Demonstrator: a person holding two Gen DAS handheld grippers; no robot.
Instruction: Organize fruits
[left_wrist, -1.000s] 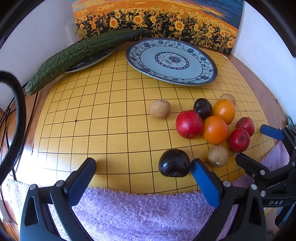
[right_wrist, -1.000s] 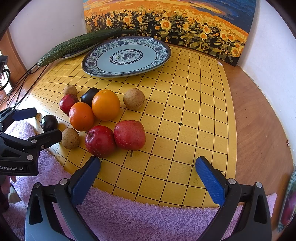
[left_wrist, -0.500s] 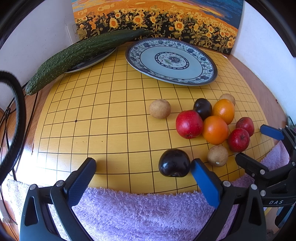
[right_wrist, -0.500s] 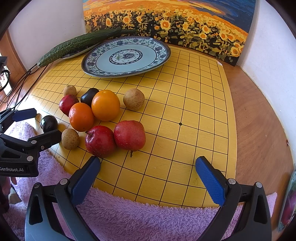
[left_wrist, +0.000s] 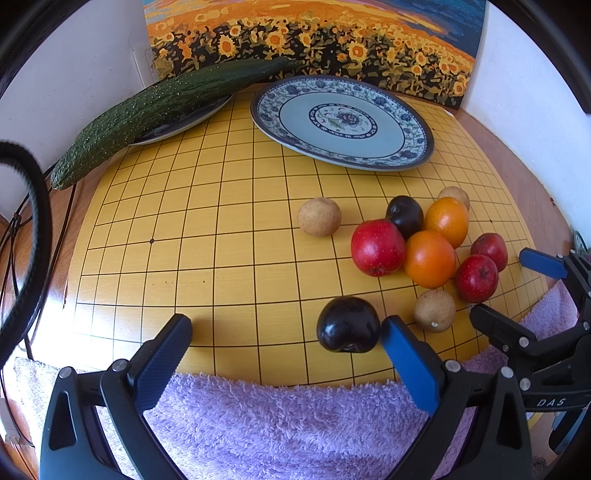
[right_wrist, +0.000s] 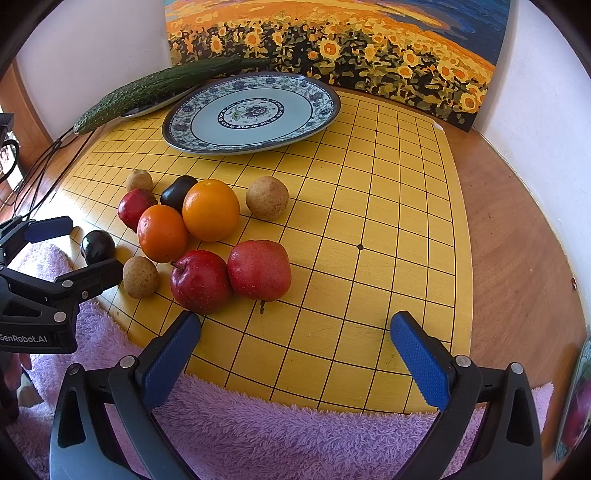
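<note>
Holding your left gripper (left_wrist: 286, 334) spread wide, you have a glossy dark plum (left_wrist: 348, 324) just inside its right finger, on the yellow grid board (left_wrist: 207, 236). Your right gripper (right_wrist: 295, 339) gapes too, empty, just short of two red apples (right_wrist: 229, 278).

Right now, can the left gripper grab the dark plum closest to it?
Probably yes. The left gripper is open, and the dark plum already sits just inside its right finger, with bare board around it. The tan fruit lies outside that finger, so nothing seems to block it.
</note>
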